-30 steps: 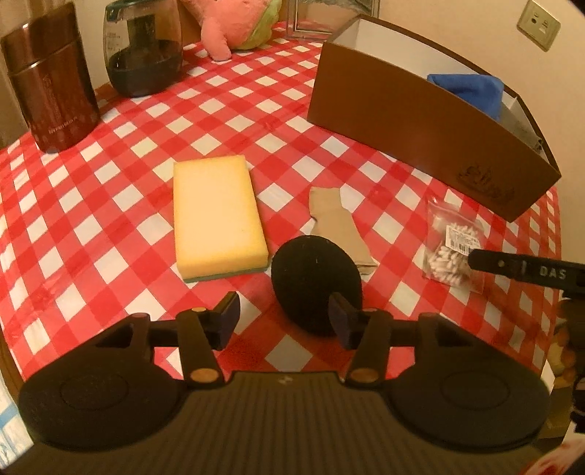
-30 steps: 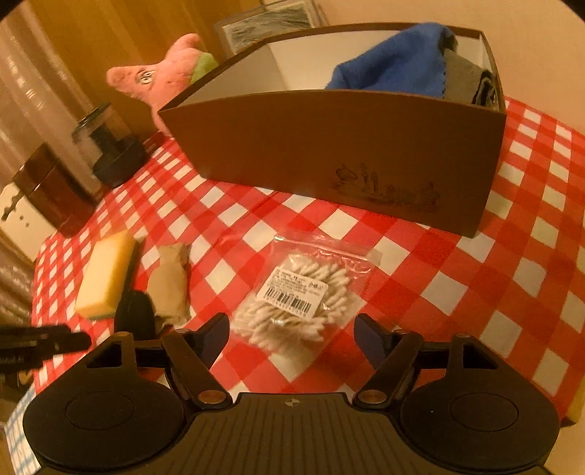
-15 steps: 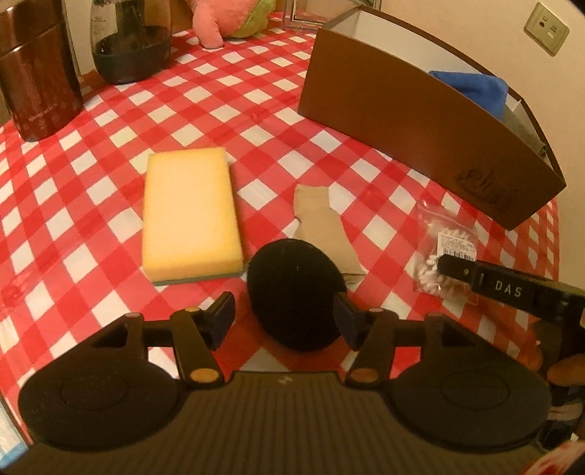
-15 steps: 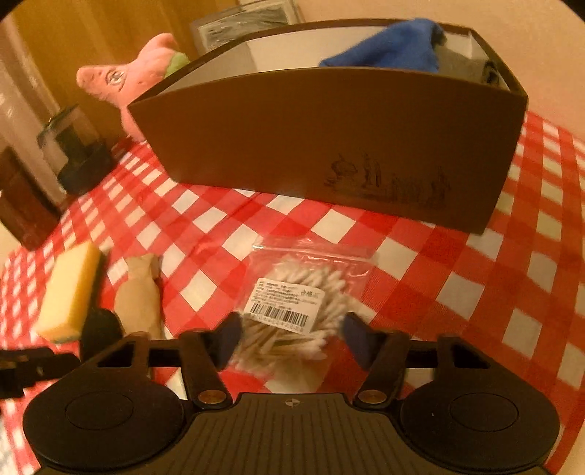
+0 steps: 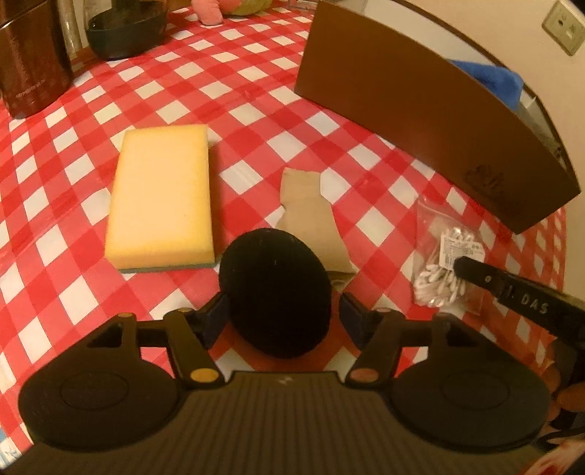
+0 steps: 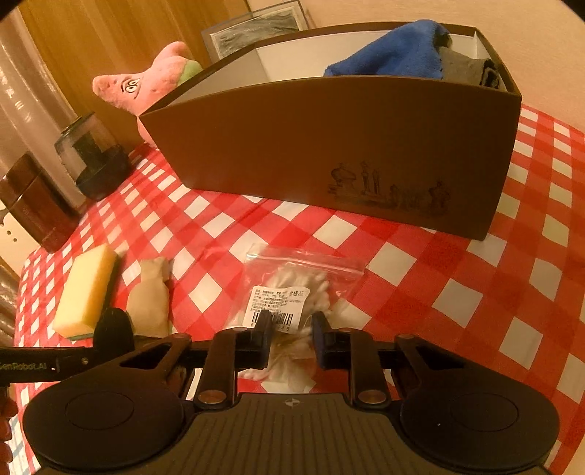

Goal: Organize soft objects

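Note:
A black round puff (image 5: pixel 275 292) lies on the checked cloth between the open fingers of my left gripper (image 5: pixel 281 321); the pads stand beside it, a little apart from it. My right gripper (image 6: pixel 290 338) has closed on the clear bag of cotton swabs (image 6: pixel 292 292), which rests on the cloth; the bag also shows in the left wrist view (image 5: pixel 444 263). A yellow sponge (image 5: pixel 162 193) and a beige folded cloth (image 5: pixel 310 219) lie beyond the puff. The brown box (image 6: pixel 329 153) holds a blue cloth (image 6: pixel 395 54) and a grey one (image 6: pixel 468 71).
A pink plush toy (image 6: pixel 146 86) sits behind the box's left end. A dark glass jar (image 6: pixel 91 160) and a brown canister (image 5: pixel 29 58) stand at the far left. A framed picture (image 6: pixel 256 33) leans on the back wall.
My left gripper has moved forward so the puff sits between its fingers. My right gripper has come down over the swab bag and closed on it.

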A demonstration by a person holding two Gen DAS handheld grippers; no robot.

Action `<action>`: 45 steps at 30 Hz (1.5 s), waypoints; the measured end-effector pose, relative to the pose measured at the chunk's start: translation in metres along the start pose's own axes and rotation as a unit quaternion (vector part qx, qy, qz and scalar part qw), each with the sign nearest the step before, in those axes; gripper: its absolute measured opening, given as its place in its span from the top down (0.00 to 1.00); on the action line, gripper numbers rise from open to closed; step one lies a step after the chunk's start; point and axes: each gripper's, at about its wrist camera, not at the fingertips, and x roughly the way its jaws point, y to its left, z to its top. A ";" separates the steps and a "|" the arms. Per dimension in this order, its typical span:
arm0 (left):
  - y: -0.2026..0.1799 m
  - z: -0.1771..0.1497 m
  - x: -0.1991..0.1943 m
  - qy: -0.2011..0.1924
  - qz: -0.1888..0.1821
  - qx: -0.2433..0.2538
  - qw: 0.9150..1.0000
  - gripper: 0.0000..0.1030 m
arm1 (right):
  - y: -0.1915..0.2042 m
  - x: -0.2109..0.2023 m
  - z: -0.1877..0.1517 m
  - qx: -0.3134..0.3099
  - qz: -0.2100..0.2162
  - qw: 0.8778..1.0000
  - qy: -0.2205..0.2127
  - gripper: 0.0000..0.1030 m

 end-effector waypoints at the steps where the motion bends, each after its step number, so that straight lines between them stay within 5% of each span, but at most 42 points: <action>1: -0.002 0.000 0.002 0.001 0.005 0.002 1.000 0.35 | -0.001 0.000 0.000 0.001 0.002 1.000 0.001 0.77; 8: -0.012 0.000 0.012 0.007 0.032 0.018 0.999 0.28 | -0.002 0.001 0.001 0.000 0.005 1.000 0.005 0.77; 12: -0.014 -0.005 0.015 0.008 0.047 0.046 0.998 0.37 | -0.002 0.001 0.001 -0.003 0.006 1.000 0.007 0.77; 26: 0.025 -0.019 -0.027 -0.019 0.026 0.031 0.999 0.41 | -0.006 -0.005 0.001 -0.008 0.015 1.000 0.007 0.80; 32: 0.018 -0.019 -0.040 -0.032 0.019 0.046 0.998 0.41 | -0.001 -0.020 0.002 -0.028 0.034 0.999 -0.003 0.92; 45: 0.012 -0.020 -0.050 -0.045 0.014 0.055 0.997 0.41 | 0.010 -0.048 0.007 -0.040 0.060 0.997 -0.029 0.93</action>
